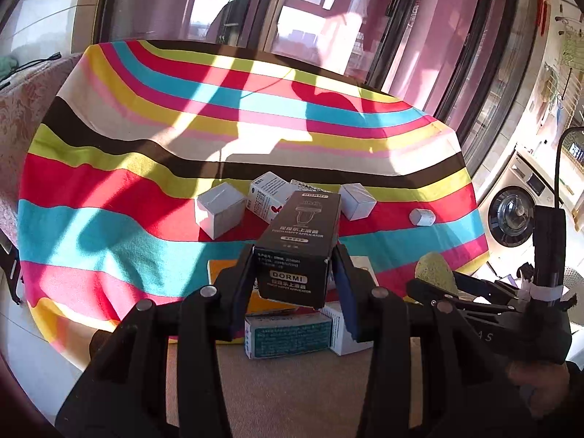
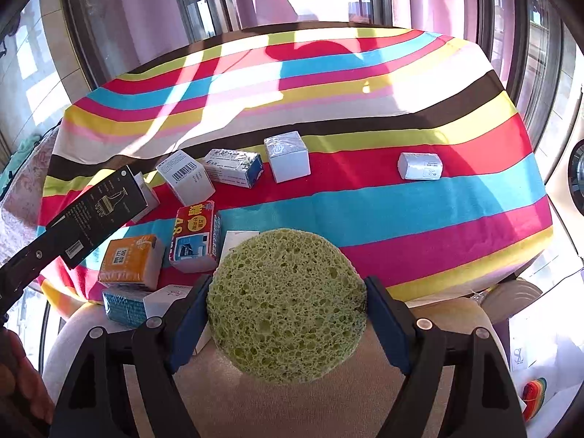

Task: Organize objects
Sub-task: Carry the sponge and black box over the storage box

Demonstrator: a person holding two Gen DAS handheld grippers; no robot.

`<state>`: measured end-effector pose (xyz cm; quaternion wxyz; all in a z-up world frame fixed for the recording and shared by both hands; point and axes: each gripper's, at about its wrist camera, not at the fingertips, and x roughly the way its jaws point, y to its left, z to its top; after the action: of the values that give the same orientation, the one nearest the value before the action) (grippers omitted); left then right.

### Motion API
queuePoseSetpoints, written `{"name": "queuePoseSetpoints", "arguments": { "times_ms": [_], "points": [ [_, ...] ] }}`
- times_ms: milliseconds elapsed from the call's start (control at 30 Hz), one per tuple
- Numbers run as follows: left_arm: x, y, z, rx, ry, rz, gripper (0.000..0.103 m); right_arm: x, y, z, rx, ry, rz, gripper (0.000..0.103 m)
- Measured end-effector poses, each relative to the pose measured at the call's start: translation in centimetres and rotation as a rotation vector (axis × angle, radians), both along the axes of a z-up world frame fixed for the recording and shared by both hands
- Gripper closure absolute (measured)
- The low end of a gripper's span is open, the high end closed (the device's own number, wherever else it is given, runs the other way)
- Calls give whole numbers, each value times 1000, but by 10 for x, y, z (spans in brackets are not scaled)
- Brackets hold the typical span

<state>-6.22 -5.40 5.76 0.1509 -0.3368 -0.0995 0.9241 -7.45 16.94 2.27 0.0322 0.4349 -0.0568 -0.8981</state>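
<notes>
Black box (image 1: 297,246) clamped in left gripper (image 1: 295,270); lifted.

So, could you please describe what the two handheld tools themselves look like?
Both the left tool and the right tool have black plastic linkage arms with round silver rivets and dark blue fingers. A black cable rises behind the right one, which bears white tape.

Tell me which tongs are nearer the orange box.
Left. The left tongs, clamped on the black box, hang just above the orange box. The right tongs, gripping the green sponge, sit further off to its right.
</notes>
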Motion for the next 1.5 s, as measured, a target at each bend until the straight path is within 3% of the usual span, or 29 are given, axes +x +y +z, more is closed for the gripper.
{"name": "queuePoseSetpoints", "arguments": {
  "times_ms": [433, 1000, 1500],
  "points": [
    [24, 55, 11, -78, 36, -92, 57, 36, 29, 21, 110, 87, -98, 21],
    [38, 114, 12, -128, 35, -173, 57, 59, 80, 22, 110, 91, -201, 21],
    [48, 196, 8, -166, 10, -263, 57, 90, 141, 24, 169, 76, -331, 21]
  ]
}}
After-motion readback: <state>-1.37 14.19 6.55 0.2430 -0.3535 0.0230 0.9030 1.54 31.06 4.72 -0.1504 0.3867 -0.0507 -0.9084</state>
